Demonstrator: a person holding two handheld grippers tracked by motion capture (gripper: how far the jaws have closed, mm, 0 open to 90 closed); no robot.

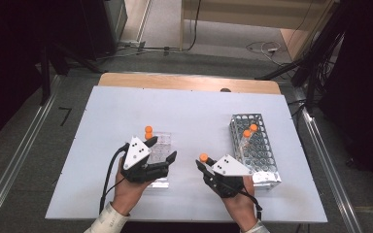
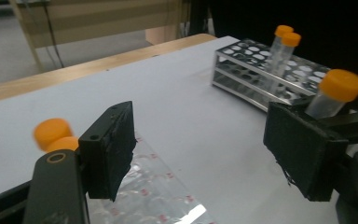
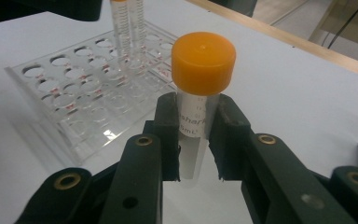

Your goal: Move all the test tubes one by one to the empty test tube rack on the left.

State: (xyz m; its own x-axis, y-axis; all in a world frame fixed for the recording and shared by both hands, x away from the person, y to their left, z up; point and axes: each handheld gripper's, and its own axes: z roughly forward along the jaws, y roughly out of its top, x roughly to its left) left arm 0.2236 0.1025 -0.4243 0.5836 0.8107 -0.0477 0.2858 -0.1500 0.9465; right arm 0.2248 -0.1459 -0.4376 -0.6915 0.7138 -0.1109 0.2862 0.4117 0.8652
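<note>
Plainly visible in the right gripper view: right gripper (image 3: 193, 140) clamped on a tube (image 3: 196, 112), jaws pressed against its clear body just below the orange cap (image 3: 204, 63), tube upright between the pads, printed lettering showing between them. Held above the white counter (image 1: 189, 116), between two racks. From the high view, right gripper (image 1: 208, 166) near the counter's front edge, cap up at its tip, just left of the metal rack (image 1: 252, 145). Two more orange-capped tubes (image 1: 250, 132) standing in that rack, side by side, toward its far half.

Left gripper (image 1: 162, 150) over the clear rack (image 1: 159, 150), jaws apart with nothing between them. No earlier look given, so only the gap itself told: wide, pads clear of everything. In the left gripper view, left gripper (image 2: 200, 154) with black pads standing either side of bare counter, clear rack (image 2: 154, 196) below and beside the near pad, two orange caps (image 2: 53, 135) blurred behind that pad. Two capped tubes (image 1: 148, 132) at the clear rack's far end in the high view.

Also in the left gripper view, held tube (image 2: 333, 93) at the right edge, tilted, with the metal rack (image 2: 261, 70) behind it. Clear rack (image 3: 88, 93) behind the held tube in the right gripper view, two tubes standing at its far side.
</note>
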